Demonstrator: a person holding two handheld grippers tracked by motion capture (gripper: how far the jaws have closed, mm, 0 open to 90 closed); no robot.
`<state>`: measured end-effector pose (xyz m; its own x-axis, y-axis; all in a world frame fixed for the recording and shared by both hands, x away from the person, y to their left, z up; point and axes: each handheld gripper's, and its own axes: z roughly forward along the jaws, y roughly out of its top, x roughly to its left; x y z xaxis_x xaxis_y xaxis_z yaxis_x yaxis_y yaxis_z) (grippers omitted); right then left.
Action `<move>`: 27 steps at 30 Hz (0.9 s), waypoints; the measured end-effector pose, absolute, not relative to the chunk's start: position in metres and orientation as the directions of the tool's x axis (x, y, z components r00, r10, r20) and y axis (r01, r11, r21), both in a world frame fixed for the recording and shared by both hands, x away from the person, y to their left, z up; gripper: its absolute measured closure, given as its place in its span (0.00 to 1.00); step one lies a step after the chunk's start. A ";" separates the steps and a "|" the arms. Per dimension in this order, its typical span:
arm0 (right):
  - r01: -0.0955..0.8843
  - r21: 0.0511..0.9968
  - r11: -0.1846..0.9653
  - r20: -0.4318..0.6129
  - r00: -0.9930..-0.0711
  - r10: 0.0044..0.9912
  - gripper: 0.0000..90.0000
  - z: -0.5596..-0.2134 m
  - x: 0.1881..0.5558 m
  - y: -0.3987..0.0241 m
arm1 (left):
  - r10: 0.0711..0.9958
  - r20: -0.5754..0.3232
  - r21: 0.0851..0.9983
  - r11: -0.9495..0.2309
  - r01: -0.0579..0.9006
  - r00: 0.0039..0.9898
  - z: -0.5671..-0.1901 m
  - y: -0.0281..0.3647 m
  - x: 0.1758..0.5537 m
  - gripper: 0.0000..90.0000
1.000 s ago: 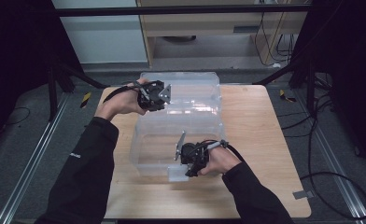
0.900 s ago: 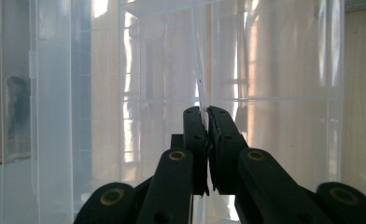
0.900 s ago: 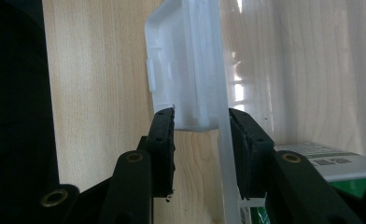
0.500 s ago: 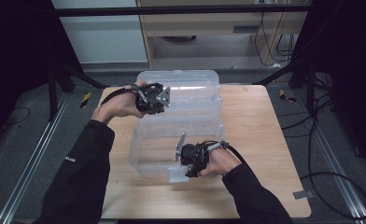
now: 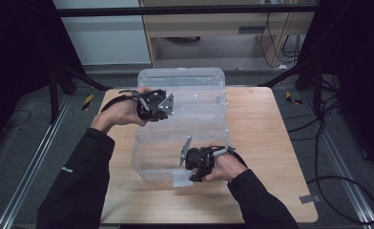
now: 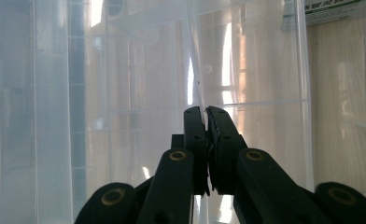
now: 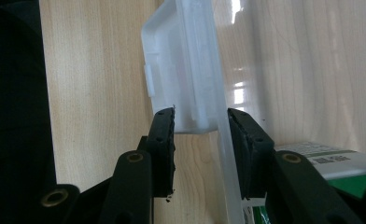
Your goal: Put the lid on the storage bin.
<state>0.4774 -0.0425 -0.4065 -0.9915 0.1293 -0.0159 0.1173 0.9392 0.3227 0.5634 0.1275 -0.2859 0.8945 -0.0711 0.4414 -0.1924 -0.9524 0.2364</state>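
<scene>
Since the earlier frame your left hand-held gripper [image 5: 167,106], pinched shut on the clear lid [image 5: 194,98], has shifted slightly left, while your right hand-held gripper [image 5: 189,164] clamps the clear bin's [image 5: 159,157] near rim on the surface [image 5: 266,143].

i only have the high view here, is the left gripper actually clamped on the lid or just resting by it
Observer: Clamped. In the left gripper view the left gripper has its fingers pinched shut on the thin edge of the clear lid.
Operator: and the right one, what is it on
Observer: The right gripper straddles the clear bin at its rim and latch handle; its fingers sit either side of the handle.
Operator: anything inside the bin near that grip
Observer: Yes, a white and green label shows through the wall, beside the right-hand finger.
</scene>
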 end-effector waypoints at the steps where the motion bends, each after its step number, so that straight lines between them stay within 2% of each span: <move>1: 0.118 0.320 0.940 -0.015 -0.992 0.129 0.71 -0.406 0.478 -0.042 | -0.074 0.443 0.235 -0.952 -0.195 0.893 -0.286 0.128 0.561 0.96; 27: 0.112 0.331 0.937 -0.037 -0.991 0.132 0.70 -0.406 0.472 -0.044 | -0.061 0.464 0.267 -0.942 -0.205 0.884 -0.295 0.137 0.520 0.96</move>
